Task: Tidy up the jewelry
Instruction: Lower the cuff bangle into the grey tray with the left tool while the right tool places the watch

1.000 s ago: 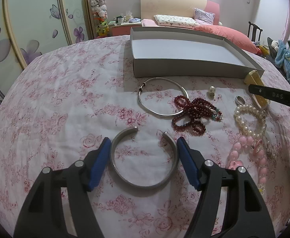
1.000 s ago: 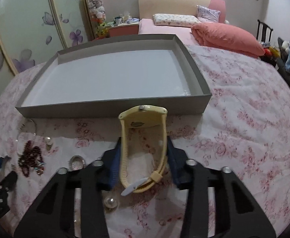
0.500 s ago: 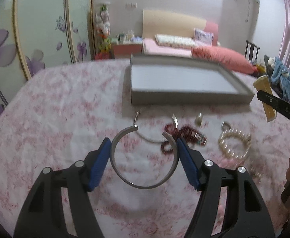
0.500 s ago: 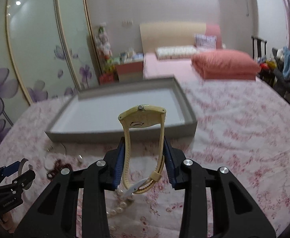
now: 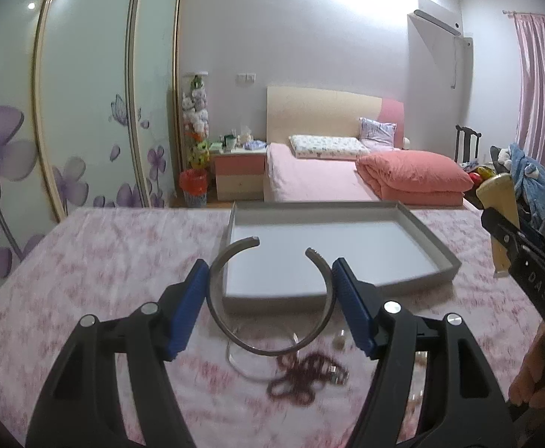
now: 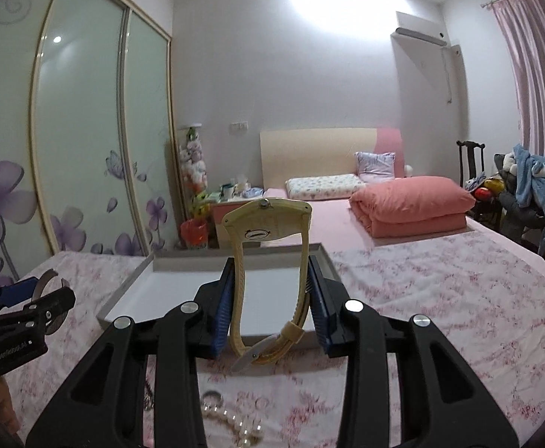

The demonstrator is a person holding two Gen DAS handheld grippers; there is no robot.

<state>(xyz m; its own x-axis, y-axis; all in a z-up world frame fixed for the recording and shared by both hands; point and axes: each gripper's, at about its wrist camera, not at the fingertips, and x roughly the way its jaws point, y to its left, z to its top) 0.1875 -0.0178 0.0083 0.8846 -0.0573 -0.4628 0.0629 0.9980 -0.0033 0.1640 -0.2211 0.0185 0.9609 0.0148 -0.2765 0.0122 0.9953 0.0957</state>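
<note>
My left gripper point(image 5: 270, 272) is shut on an open silver bangle point(image 5: 268, 347), held in the air above the floral cloth, its blue pads against both sides. Beyond it lies the shallow grey tray point(image 5: 438, 252) with a white floor. My right gripper point(image 6: 270, 280) is shut on a cream-yellow wristwatch point(image 6: 268, 220), lifted in front of the same grey tray point(image 6: 123, 300). The right gripper with the wristwatch point(image 5: 498, 201) shows at the right edge of the left wrist view. The left gripper with the bangle point(image 6: 44, 287) shows at the left edge of the right wrist view.
On the cloth below lie a thin silver neck ring point(image 5: 242, 367), a dark red bead strand point(image 5: 302, 373), a pearl bracelet point(image 6: 238, 425) and a small ring point(image 6: 212, 397). A bed with a pink quilt point(image 5: 410, 175) stands behind the table.
Both grippers have risen off the cloth with the bangle and the watch and tilted up toward level, so the tray and jewelry sit lower in view and the room fills the upper part.
</note>
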